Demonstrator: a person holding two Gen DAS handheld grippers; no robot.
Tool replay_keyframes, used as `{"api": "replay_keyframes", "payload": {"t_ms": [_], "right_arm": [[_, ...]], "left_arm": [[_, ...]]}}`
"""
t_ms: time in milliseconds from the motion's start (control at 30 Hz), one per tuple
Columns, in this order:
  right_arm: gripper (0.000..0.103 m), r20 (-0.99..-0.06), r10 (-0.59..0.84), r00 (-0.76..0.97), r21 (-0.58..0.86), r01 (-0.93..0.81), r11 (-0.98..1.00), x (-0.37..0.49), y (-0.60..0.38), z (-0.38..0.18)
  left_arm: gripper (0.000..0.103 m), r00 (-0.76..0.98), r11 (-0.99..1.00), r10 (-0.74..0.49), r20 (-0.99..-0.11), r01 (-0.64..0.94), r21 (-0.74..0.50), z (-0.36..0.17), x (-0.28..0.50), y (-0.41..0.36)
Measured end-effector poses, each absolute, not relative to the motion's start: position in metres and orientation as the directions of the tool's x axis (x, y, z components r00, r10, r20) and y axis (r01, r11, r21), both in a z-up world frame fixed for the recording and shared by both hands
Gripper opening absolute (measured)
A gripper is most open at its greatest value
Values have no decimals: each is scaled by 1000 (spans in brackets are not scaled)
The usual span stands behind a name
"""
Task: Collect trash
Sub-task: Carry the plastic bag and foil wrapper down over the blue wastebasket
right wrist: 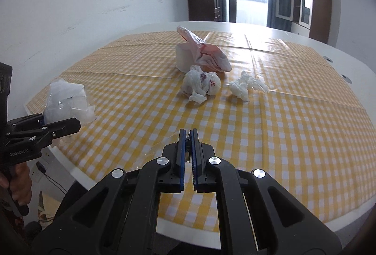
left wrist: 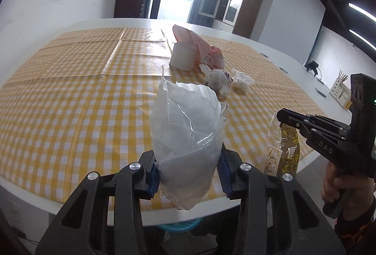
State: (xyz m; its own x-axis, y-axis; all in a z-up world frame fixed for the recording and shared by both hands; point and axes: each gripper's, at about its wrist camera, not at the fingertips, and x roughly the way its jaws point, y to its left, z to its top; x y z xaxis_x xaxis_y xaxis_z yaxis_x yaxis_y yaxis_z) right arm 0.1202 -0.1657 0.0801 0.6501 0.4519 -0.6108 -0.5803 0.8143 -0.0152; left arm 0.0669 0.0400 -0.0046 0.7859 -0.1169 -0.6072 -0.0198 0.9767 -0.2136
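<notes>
My left gripper (left wrist: 188, 172) is shut on a crumpled clear plastic and foam wrap (left wrist: 185, 137), held above the table's near edge; the wrap shows in the right wrist view (right wrist: 68, 102) too. My right gripper (right wrist: 188, 135) is shut on a clear and gold printed wrapper (left wrist: 284, 149) that hangs below it; only a sliver shows between the pads. On the yellow checked tablecloth (right wrist: 282, 137) lie a stained tissue wad (right wrist: 202, 84), a white tissue wad (right wrist: 246, 86), a pink plastic bag (right wrist: 206, 53) and a white cup (right wrist: 184, 59).
A blue basket (left wrist: 181, 224) shows below the table's near edge, under my left gripper. The white table (left wrist: 293, 62) extends beyond the cloth, with a wooden holder (left wrist: 339, 93) at its far right. A wall, door and cabinets stand behind.
</notes>
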Motion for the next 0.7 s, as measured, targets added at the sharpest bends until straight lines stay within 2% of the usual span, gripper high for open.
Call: {"api": "replay_keyframes", "payload": {"t_ms": [367, 700], "right_arm": [[4, -545, 501, 673, -47, -621, 783, 48, -171, 97], [4, -533, 529, 660, -50, -649, 759, -1, -180, 91]], "left_arm": [[39, 823, 985, -110, -558, 17, -170, 11, -6, 13], [39, 830, 985, -124, -543, 37, -167, 15, -57, -4]]}}
